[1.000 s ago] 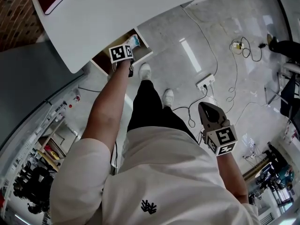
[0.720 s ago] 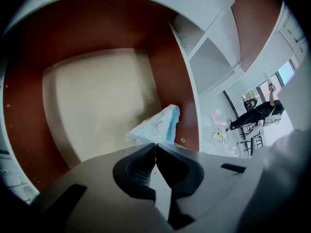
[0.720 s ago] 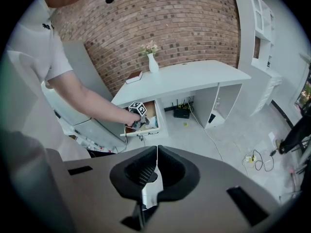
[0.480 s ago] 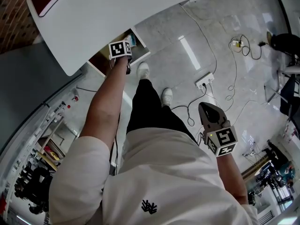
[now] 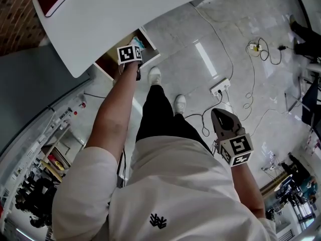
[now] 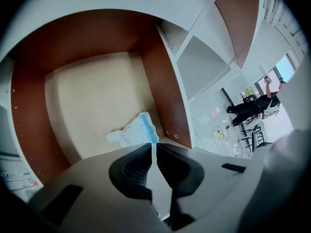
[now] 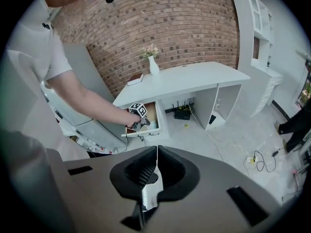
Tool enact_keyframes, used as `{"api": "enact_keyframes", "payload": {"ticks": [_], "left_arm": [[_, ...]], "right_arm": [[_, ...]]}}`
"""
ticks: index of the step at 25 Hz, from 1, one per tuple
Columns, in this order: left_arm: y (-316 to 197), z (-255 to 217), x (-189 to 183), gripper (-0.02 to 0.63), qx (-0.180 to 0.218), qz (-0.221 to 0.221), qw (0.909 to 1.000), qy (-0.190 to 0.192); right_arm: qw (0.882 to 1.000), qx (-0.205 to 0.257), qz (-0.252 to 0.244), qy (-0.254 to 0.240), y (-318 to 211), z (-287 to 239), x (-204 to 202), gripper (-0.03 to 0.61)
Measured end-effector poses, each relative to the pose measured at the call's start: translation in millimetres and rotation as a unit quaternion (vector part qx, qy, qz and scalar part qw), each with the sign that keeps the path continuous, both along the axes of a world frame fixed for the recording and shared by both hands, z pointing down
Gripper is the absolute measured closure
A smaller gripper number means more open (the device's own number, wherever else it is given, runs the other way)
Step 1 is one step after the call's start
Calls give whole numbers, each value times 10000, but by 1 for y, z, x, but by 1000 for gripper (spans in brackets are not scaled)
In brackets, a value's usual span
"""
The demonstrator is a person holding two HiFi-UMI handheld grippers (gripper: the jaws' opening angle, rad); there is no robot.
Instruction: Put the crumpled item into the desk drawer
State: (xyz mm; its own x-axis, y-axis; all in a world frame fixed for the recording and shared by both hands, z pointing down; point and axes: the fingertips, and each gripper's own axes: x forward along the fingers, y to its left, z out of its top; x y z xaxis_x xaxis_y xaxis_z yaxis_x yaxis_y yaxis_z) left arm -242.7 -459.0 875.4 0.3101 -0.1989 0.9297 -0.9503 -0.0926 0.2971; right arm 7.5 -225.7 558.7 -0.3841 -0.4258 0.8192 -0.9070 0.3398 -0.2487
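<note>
The desk (image 5: 125, 14) has stayed put, and its drawer (image 6: 92, 96) stands open straight ahead of the jaws of the left gripper (image 6: 154, 149). Over the last second that gripper has shifted only slightly at the drawer mouth, carrying its load along. Its jaws are pressed almost together with a thin slit between them. They appear to pinch the near corner of the item (image 6: 132, 131), which spreads just beyond the tips, over the drawer floor. The right gripper (image 7: 156, 154), jaws closed on nothing, hangs idle well away. Placement looks nearly done; letting go and backing out remain.
</note>
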Motion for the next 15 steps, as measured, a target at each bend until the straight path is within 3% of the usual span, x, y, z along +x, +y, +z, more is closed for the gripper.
{"api": "enact_keyframes", "payload": {"ticks": [15], "left_arm": [[73,-95,11,588,508,-303,9982,-9]], "right_arm": [[9969,588,-429,-312,63,-41,20,548]]}}
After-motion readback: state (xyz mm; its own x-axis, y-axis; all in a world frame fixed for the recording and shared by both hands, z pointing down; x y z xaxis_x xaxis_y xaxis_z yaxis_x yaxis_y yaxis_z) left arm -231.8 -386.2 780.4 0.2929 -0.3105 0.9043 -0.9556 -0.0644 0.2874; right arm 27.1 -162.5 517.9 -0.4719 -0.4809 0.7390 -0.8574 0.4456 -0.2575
